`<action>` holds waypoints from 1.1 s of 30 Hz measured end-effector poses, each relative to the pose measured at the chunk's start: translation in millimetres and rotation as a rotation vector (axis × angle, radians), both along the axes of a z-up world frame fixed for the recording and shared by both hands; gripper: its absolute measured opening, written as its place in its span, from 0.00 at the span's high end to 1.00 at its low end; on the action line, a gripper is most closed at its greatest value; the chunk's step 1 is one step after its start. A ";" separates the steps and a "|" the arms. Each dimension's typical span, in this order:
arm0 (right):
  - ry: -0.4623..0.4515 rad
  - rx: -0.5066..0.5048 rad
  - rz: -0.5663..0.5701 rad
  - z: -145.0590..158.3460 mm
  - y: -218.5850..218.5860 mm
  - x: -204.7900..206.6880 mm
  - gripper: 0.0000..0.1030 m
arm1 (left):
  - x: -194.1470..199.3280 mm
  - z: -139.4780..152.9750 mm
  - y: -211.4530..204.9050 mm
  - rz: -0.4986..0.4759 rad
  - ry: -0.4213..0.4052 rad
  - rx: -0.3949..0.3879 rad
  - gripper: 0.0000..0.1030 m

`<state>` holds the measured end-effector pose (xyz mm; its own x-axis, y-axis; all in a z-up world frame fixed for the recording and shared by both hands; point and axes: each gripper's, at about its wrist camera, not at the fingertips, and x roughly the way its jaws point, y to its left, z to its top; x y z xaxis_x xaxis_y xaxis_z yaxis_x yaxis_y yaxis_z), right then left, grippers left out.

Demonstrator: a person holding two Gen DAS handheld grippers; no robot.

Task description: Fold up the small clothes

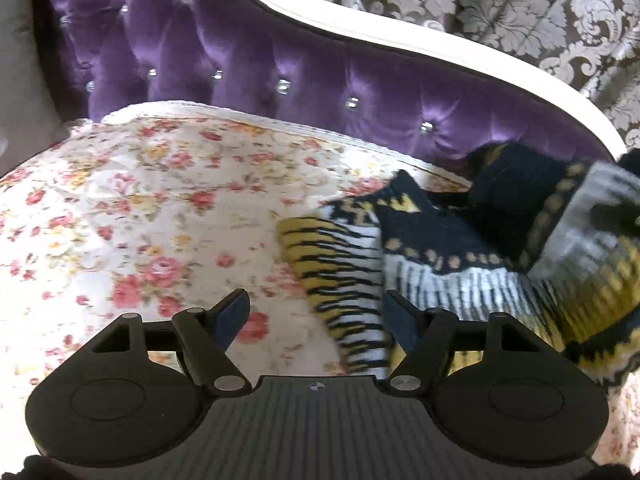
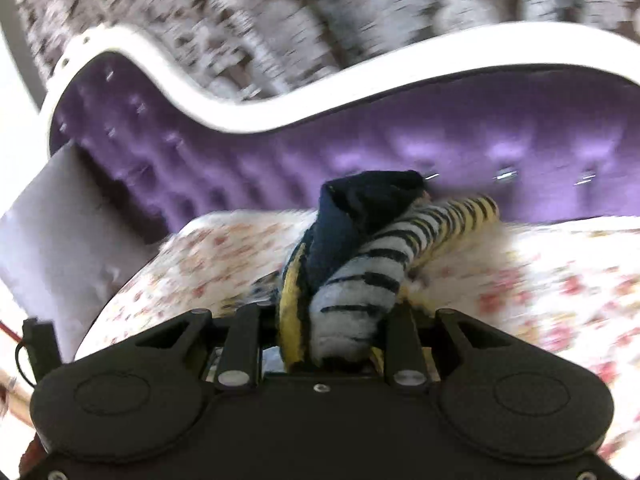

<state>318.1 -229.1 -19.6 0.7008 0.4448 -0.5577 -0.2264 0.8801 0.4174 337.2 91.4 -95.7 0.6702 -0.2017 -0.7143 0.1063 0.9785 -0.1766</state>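
A small knitted garment [image 1: 448, 248], navy with yellow, white and black stripes, lies bunched on the flowered bed cover [image 1: 140, 220] at the right of the left wrist view. My left gripper [image 1: 316, 312] is open just above the cover, its right finger against the garment's striped edge. My right gripper [image 2: 332, 320] is shut on a striped fold of the garment [image 2: 360, 280] and holds it lifted off the cover; the right wrist view is blurred by motion.
A purple tufted headboard [image 1: 240, 64] with a white curved frame [image 1: 360, 20] stands behind the bed. Patterned wallpaper [image 1: 520, 8] lies beyond it. A grey pillow [image 2: 52, 216] leans at the left in the right wrist view.
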 end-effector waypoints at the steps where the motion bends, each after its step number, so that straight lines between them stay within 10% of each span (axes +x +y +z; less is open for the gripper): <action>1: 0.008 -0.007 0.016 -2.5 13.4 1.6 0.67 | -0.1 0.6 4.1 0.008 -0.001 -0.006 0.30; 17: -0.063 -0.055 -0.138 -35.1 105.8 15.7 0.65 | 7.9 5.9 45.1 0.115 -0.008 -0.117 0.31; 21: -0.003 -0.047 -0.025 -57.4 136.3 28.9 0.45 | 7.3 5.8 50.7 0.140 -0.010 -0.124 0.32; 27: -0.036 0.232 0.049 -39.7 103.6 16.3 0.43 | 7.7 7.3 62.5 0.181 -0.013 -0.173 0.32; 33: -0.100 0.190 0.032 -26.3 57.8 -14.5 0.35 | 8.2 6.6 53.3 0.147 -0.006 -0.204 0.32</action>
<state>303.5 -171.3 -45.9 0.7324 0.5578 -0.3905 -0.3012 0.7797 0.5489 345.4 144.6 -89.1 0.7071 -0.2413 -0.6647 -0.0325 0.9279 -0.3715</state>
